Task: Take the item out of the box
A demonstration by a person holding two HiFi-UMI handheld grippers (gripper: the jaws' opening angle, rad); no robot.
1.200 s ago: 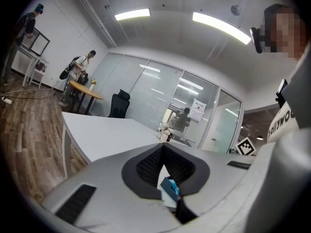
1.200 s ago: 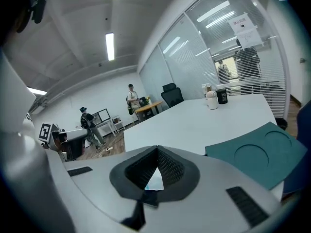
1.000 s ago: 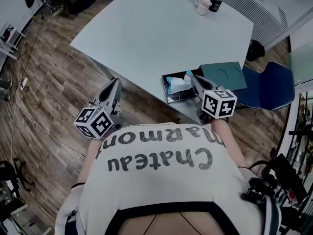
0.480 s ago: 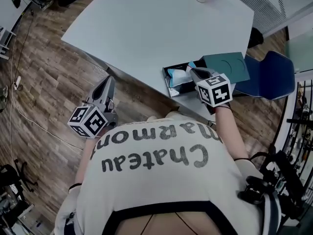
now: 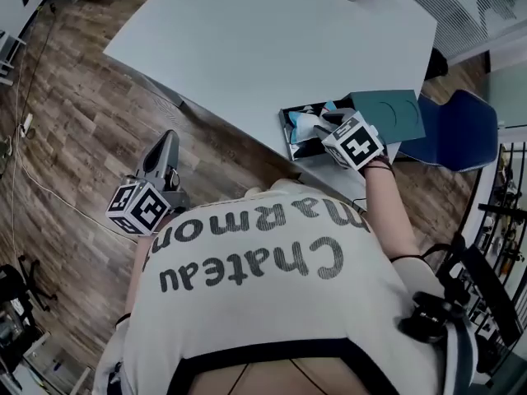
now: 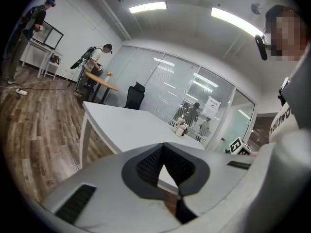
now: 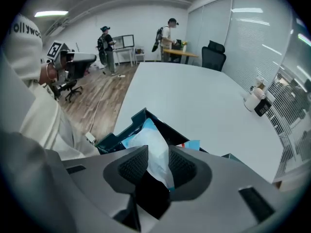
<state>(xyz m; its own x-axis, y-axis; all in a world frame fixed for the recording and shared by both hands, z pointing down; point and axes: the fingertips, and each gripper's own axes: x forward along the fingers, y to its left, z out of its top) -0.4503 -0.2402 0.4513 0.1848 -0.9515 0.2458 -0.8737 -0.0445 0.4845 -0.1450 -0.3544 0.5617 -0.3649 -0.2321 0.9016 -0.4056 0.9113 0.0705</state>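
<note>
Wood flooring and glass partitions are seen round a large pale worktop (image 5: 272, 39). At its near right corner an open dark teal box (image 5: 286, 130) is set, with its lid (image 5: 391, 113) laid just beside it. Within the box a pale blue plastic-wrapped packet (image 7: 148, 140) is seen standing above the rim. Other blue contents are glimpsed under it but cannot be made out.

The right claw (image 7: 158, 152) is pointed steeply down into the box. Its jaws have just been opening and are held apart, with the top of the packet between them and not clamped. The left claw (image 6: 164, 147) is held with its jaws together and nothing between them, well apart from the box, out over the floor beside the worktop.

The step in hand is judged to be the reach for the item: the packet is still in the box and nothing is lifted. For the next move, the jaws would need to be closed firmly on the packet, since thin wrapping is likely to crumple or slip. A straight lift clear of the box walls would then be called for. The box is not held down, so it may be dragged up with the packet.
</note>
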